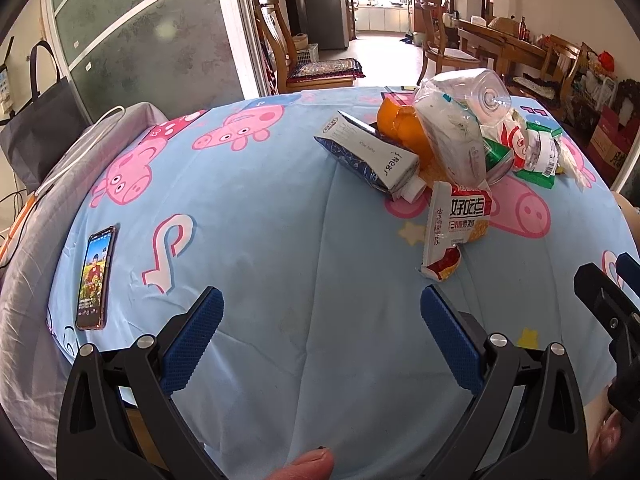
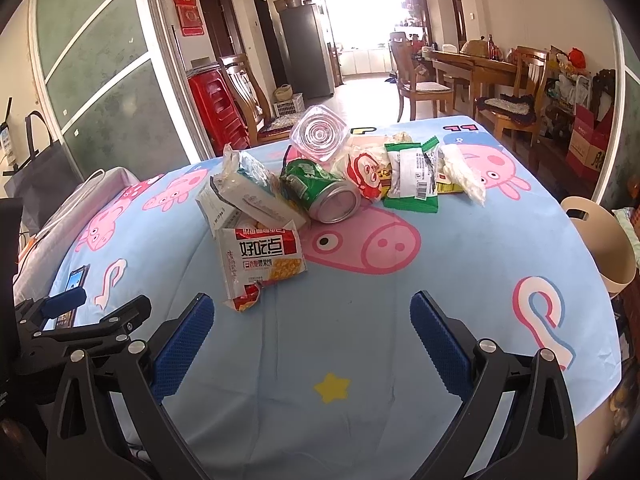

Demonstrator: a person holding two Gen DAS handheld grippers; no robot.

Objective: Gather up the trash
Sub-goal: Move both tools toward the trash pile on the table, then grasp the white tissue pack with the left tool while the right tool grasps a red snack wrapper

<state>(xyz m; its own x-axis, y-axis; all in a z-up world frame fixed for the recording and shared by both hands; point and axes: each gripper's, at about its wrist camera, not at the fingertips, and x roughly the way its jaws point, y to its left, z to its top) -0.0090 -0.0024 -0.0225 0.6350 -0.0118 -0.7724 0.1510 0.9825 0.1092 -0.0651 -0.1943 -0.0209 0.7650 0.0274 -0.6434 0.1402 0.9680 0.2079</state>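
A heap of trash lies on the blue cartoon tablecloth [image 1: 280, 240]. It holds a red-and-white snack wrapper [image 1: 452, 228], also in the right wrist view [image 2: 260, 260], a blue-and-white milk carton [image 1: 368, 156], orange peel [image 1: 404, 128], a clear plastic bottle [image 2: 320, 134], a crushed green can [image 2: 324, 192] and a green snack packet [image 2: 412, 176]. My left gripper [image 1: 320, 308] is open and empty, short of the heap and to its left. My right gripper [image 2: 312, 316] is open and empty, just in front of the snack wrapper.
A phone [image 1: 95, 276] lies on the cloth at the left. A beige bin [image 2: 600, 244] stands off the table's right edge. Wooden chairs [image 2: 248, 96] and a dining table [image 2: 472, 64] stand behind. A grey cloth with a white cable [image 1: 80, 148] lies at far left.
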